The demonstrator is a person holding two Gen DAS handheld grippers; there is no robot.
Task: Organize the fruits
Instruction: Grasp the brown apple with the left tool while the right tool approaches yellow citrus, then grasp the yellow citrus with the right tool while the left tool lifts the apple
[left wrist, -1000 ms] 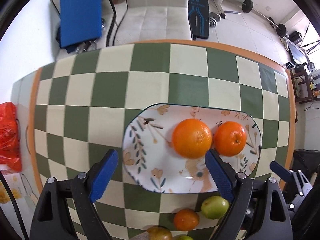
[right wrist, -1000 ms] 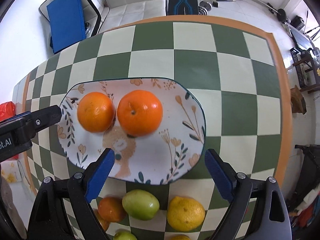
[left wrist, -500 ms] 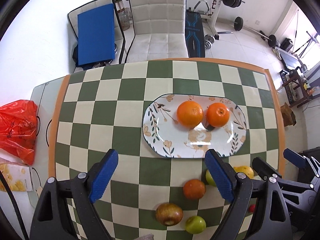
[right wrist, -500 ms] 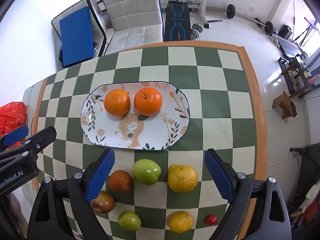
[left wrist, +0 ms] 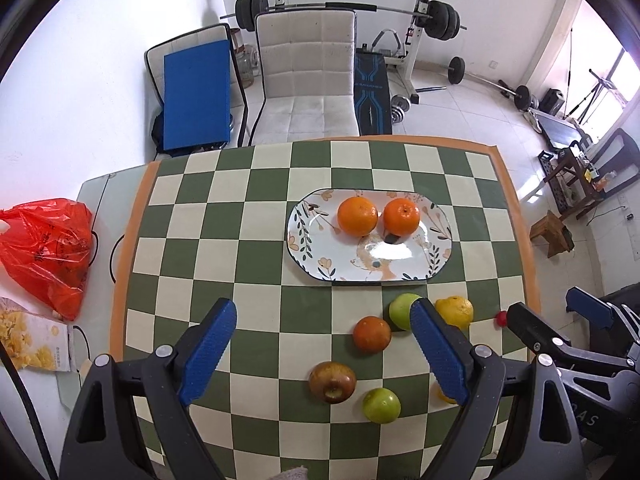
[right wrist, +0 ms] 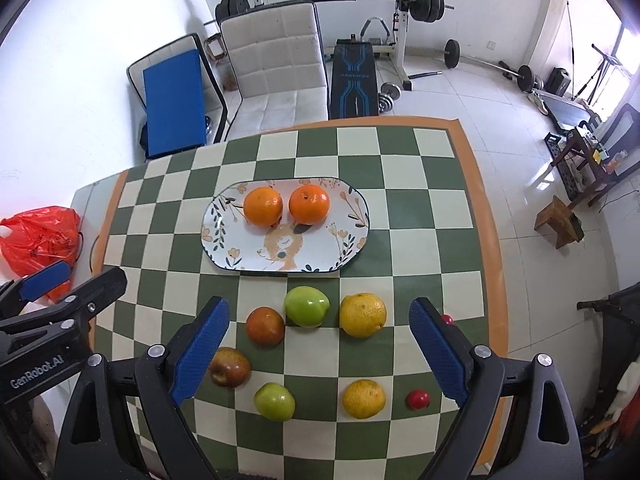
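Note:
Two oranges (right wrist: 264, 205) (right wrist: 309, 204) lie side by side on an oval flower-patterned plate (right wrist: 348, 240) on the checked table. Nearer me, loose fruit sits on the cloth: a green apple (right wrist: 306, 305), a dark orange (right wrist: 265, 325), a yellow lemon (right wrist: 363, 314), a red apple (right wrist: 229, 366), a second green apple (right wrist: 274, 401), a yellow citrus (right wrist: 364, 398) and two small red fruits (right wrist: 418, 399). My right gripper (right wrist: 319, 354) hangs open above this fruit, holding nothing. My left gripper (left wrist: 323, 350) is open too, above the table's near left. The plate (left wrist: 432, 260) and oranges (left wrist: 357, 216) also show there.
A red plastic bag (left wrist: 48, 248) and a snack packet (left wrist: 32, 344) lie left of the table. A white chair (left wrist: 306, 80) and a blue panel (left wrist: 198, 96) stand behind it. Gym weights (right wrist: 428, 0) fill the far room, and a wooden stool (right wrist: 560, 220) is at the right.
Both grippers have pulled back and up from the plate, so the whole table and the loose fruit row have come into view. Both stay open; the two oranges rest on the plate.

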